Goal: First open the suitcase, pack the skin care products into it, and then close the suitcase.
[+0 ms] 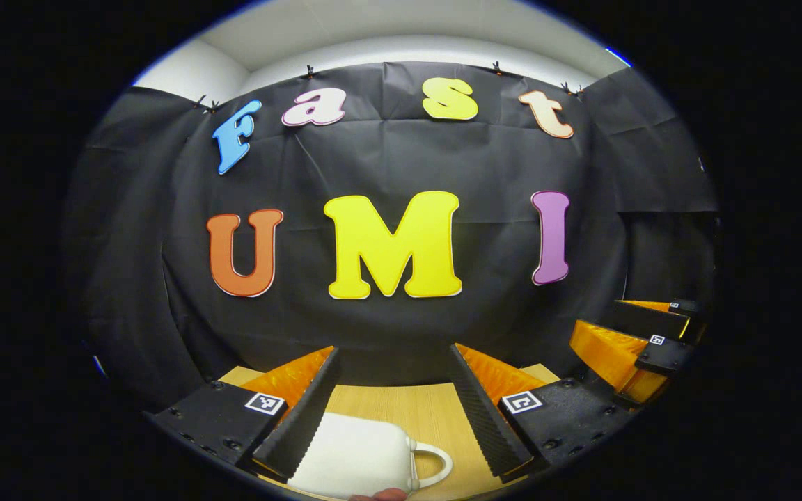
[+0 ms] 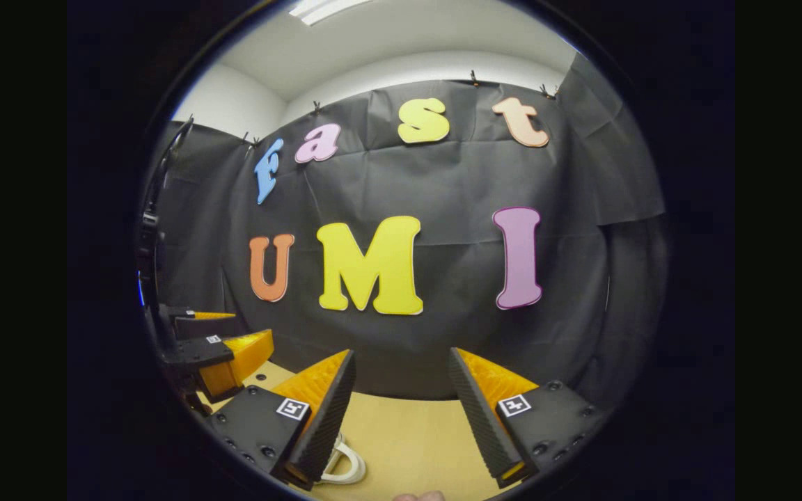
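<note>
The white suitcase [image 1: 356, 456] lies shut on the wooden table [image 1: 436, 407], its looped handle [image 1: 437, 465] pointing right. My left gripper [image 1: 395, 350] hangs open just above it, and its left finger [image 1: 303, 414] overlaps the case's edge. In the right gripper view the same handle [image 2: 343, 465] peeks out from under the left finger [image 2: 321, 417] of my right gripper [image 2: 402, 353], which is open and holds nothing. Each gripper also appears in the other's view: the right gripper [image 1: 606, 320] far right, the left gripper [image 2: 251, 325] far left, both with their fingers apart.
The black cloth wall [image 1: 401, 167] closes off the table's far edge close behind the grippers. Bare wooden table [image 2: 408, 438] lies between the right gripper's fingers. A fingertip of a hand [image 1: 380, 495] shows at the bottom edge.
</note>
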